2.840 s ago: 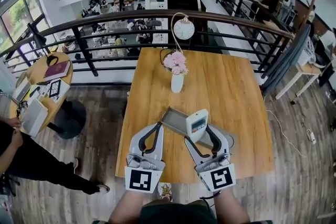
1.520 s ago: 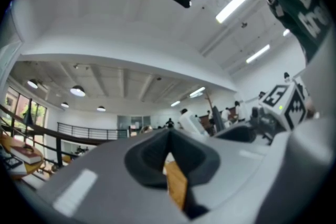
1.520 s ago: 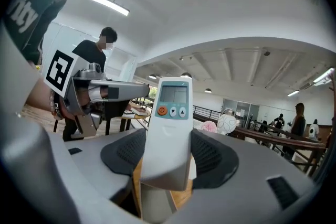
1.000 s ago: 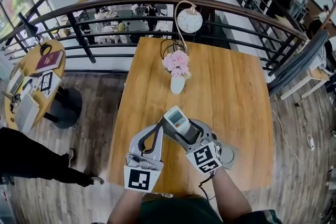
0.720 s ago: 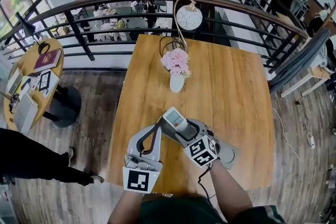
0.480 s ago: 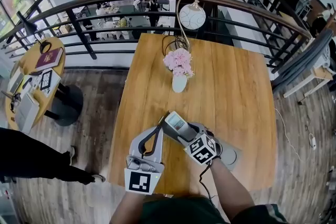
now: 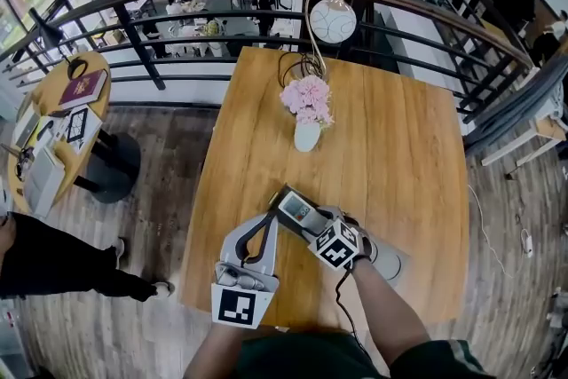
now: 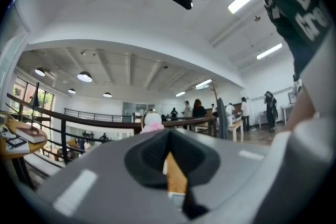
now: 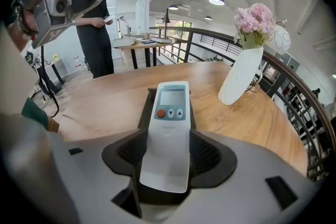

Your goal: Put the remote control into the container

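1. as the jaws of the right gripper [image 7: 311, 222] close in, the remote control [image 7: 295, 209] sits lengthwise between the pads, pinched by its two long sides at the plain lower half.
2. the remote control is held tilted over the left end of the container [image 7: 389, 263], screen end forward. whether its tip touches the container's wall i cannot tell.
3. the left gripper [image 7: 270, 221] is low over the near part of the table [image 7: 390, 146], just beside the container. its jaws are drawn together with only a sliver of wood showing between them, and it holds nothing.
4. handling, as a judgement: the remote control looks light and stiff, a hollow plastic shell that will not bend. its smooth, rounded sides could slide between the pads if it is tipped steeply. the long edges are the right place to hold it, and the screen and small buttons near the top are best kept clear of the pads.
5. materials and shapes: the remote control is a slim white slab with a pale blue-grey face, a small screen, one round orange button and two grey ones. the container is a shallow, matt grey tray with low walls. the table is warm, grained wood. a white vase [image 7: 307, 136] of pink flowers [image 7: 307, 96] stands well apart.
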`<state>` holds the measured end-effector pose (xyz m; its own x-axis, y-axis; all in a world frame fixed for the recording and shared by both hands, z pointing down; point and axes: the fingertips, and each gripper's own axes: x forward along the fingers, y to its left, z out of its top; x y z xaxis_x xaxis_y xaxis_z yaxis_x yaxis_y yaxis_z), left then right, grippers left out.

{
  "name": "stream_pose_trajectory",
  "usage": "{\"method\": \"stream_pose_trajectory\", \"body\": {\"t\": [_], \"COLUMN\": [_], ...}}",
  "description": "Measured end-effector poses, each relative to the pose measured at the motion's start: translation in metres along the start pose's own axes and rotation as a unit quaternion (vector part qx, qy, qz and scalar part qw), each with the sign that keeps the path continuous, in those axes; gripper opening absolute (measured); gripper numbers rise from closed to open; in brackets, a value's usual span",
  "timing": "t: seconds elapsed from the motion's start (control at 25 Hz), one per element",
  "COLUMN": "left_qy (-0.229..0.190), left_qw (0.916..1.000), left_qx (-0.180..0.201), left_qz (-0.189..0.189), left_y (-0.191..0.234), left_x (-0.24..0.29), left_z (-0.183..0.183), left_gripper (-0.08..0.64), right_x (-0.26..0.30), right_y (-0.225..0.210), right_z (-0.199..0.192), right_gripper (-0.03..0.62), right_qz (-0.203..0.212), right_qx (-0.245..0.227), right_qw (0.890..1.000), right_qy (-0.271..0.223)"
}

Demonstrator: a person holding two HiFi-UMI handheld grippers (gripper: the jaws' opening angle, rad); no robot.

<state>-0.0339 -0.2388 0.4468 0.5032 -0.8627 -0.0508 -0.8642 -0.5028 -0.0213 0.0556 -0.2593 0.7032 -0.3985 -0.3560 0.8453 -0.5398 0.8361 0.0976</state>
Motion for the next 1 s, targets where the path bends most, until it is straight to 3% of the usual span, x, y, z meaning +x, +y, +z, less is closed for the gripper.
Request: {"method": "stream_pose_trajectory", "body": {"t": [1.0], "left_qy": [0.008], "left_qw": [0.9999], "left_qx": [-0.011], "left_qz": [0.006], "left_y": [0.005], "left_x": [0.001], "left_z": [-0.009], "left_gripper": [-0.005], "right_x": [0.042], "right_y": [0.007], "right_z": [-0.02], "right_gripper": [0.267], "right_qz": [0.035], "right_qx": [-0.04], "right_qw": [0.994], "right_qy": [0.099]}}
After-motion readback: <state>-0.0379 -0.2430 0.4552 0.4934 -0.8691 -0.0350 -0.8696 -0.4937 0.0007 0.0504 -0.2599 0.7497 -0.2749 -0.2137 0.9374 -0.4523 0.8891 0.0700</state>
